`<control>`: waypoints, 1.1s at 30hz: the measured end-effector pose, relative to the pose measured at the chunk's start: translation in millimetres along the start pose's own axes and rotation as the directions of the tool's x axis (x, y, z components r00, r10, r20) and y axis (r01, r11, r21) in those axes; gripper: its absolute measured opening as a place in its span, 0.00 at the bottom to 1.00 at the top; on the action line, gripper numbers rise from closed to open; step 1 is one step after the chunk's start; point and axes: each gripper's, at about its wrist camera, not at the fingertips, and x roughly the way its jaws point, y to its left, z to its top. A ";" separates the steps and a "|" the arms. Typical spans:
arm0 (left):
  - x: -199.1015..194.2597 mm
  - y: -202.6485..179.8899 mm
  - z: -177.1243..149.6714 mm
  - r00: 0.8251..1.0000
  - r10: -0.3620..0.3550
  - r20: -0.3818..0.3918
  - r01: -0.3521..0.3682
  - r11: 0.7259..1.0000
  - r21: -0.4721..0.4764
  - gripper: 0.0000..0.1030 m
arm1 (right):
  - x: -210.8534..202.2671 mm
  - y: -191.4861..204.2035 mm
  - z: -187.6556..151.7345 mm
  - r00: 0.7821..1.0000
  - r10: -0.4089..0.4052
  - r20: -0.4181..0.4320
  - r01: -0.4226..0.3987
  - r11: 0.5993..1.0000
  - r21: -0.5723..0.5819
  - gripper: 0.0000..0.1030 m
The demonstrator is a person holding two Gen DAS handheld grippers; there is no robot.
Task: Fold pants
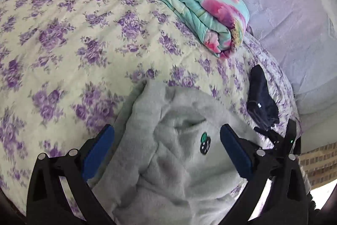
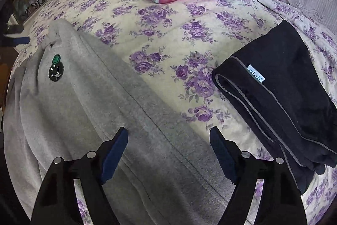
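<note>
So, grey pants (image 2: 88, 111) run diagonally, upper left to bottom centre; right gripper (image 2: 168, 151) wide, empty, just above leg; left gripper (image 1: 166, 147) wide, empty, over waist.

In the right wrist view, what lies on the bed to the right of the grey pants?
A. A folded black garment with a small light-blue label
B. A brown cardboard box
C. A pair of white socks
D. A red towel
A: a folded black garment with grey piping and a light-blue label lies on the flowered bedspread, apart from the grey pants.
</note>
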 end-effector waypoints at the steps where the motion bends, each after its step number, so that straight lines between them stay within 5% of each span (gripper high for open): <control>1: 7.7 2.9 10.0 1.000 -0.011 -0.007 0.011 1.000 0.000 0.95 | 0.3 -2.0 -0.6 1.000 0.008 -0.001 -0.008 1.000 0.001 0.76; 6: 34.0 6.0 31.8 0.997 -0.046 -0.054 0.047 0.999 0.007 0.92 | -3.1 -7.8 -4.5 0.999 0.045 -0.009 -0.045 0.999 -0.018 0.69; 9: 45.6 -1.3 37.0 0.995 -0.050 -0.081 0.053 0.998 0.042 0.65 | -1.2 -12.2 -4.5 0.999 0.033 -0.022 -0.034 0.999 -0.041 0.68; 11: 52.0 -4.4 38.9 0.996 -0.017 -0.087 0.022 0.998 0.066 0.57 | 3.4 -16.7 -3.3 0.998 0.049 -0.029 -0.050 0.998 -0.035 0.66; 14: 55.7 -2.6 40.7 0.995 -0.018 -0.098 0.025 0.997 0.074 0.41 | 11.3 -21.2 -3.4 0.995 0.085 -0.050 -0.087 0.996 -0.034 0.45; 17: 51.1 2.9 42.7 0.994 -0.049 -0.093 0.055 0.997 0.062 0.11 | 4.8 -19.8 -3.2 0.995 0.099 -0.034 -0.100 0.995 -0.029 0.18; 19: 47.4 7.4 43.6 0.992 -0.082 -0.096 0.087 0.995 0.047 0.09 | -7.2 -13.6 -3.4 0.997 0.075 -0.010 -0.076 0.996 -0.039 0.10; 24: 45.3 17.5 44.9 0.983 -0.145 -0.114 0.145 0.989 -0.006 0.10 | -35.0 -5.2 -3.6 0.999 0.044 0.030 -0.044 0.999 -0.012 0.08; 28: 52.1 15.2 50.8 0.977 -0.164 -0.139 0.161 0.986 -0.039 0.39 | -41.8 -0.4 -3.5 0.999 0.032 0.033 -0.032 0.999 0.000 0.08; 32: 60.0 6.0 53.4 0.978 -0.127 -0.165 0.128 0.992 -0.001 0.33 | -49.7 0.8 -2.5 0.999 0.025 0.038 -0.025 0.999 0.020 0.08; 33: 61.3 9.4 54.0 0.977 -0.129 -0.172 0.129 0.992 -0.007 0.16 | -53.5 1.6 -3.4 0.999 0.019 0.041 -0.020 1.000 0.021 0.08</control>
